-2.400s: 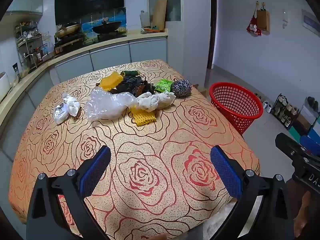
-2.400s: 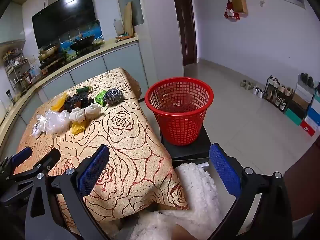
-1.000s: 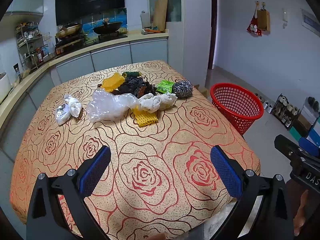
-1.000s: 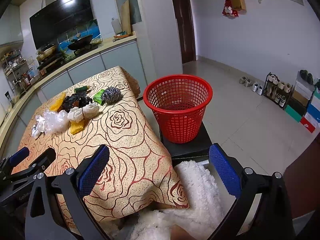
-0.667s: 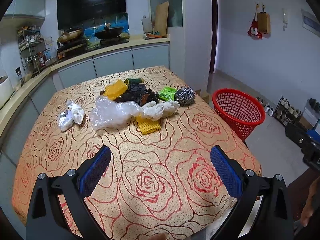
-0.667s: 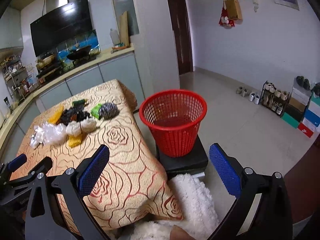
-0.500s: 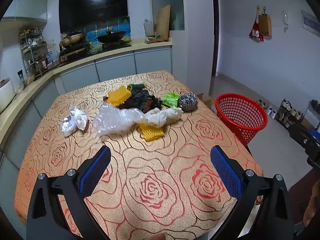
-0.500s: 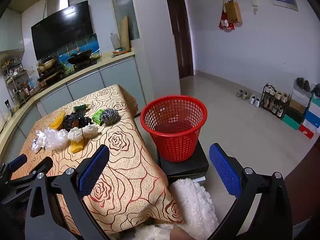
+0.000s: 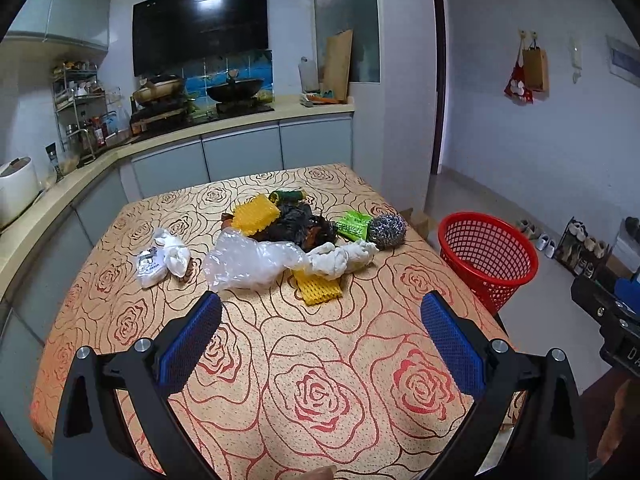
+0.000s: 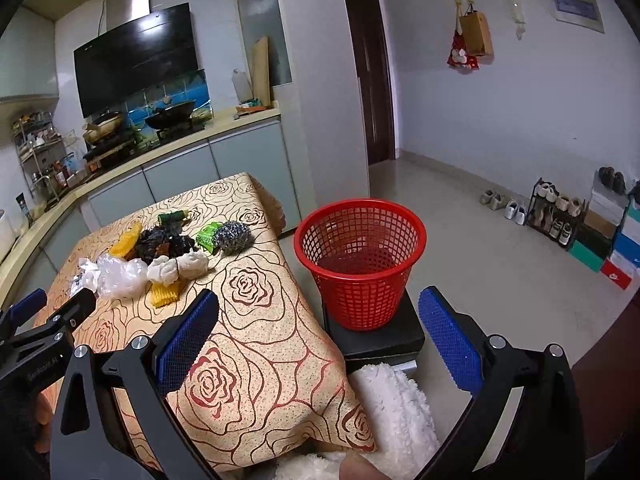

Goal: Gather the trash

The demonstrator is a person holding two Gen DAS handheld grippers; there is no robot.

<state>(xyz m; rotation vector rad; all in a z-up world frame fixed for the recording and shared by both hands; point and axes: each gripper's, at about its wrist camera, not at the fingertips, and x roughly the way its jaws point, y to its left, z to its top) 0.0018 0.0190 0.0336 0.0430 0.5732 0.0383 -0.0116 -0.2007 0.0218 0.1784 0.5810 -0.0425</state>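
A heap of trash lies mid-table: a clear plastic bag [image 9: 250, 262], white crumpled paper [image 9: 340, 258], yellow foam netting [image 9: 318, 290], a yellow sponge [image 9: 256, 214], dark scraps [image 9: 302, 222], a green wrapper [image 9: 352, 226], a steel scourer [image 9: 386, 230] and white wrappers [image 9: 164, 260]. The same heap shows in the right wrist view, scourer [image 10: 232, 237] nearest the edge. A red mesh basket [image 10: 360, 262] stands on a black box beside the table. My left gripper [image 9: 320, 344] is open over the near tablecloth. My right gripper [image 10: 318, 342] is open, above the table's corner, well short of the basket.
The rose-patterned tablecloth [image 9: 320, 380] covers the table. A kitchen counter [image 9: 180, 140] with a stove and pans runs behind. Shoe racks and boxes [image 10: 580, 220] line the right wall. A white fluffy sleeve [image 10: 392, 408] shows below the right gripper. Tiled floor lies around the basket.
Both grippers have risen and pulled back a little, so the table and basket look smaller and farther. Both stay open. The trash has not moved.
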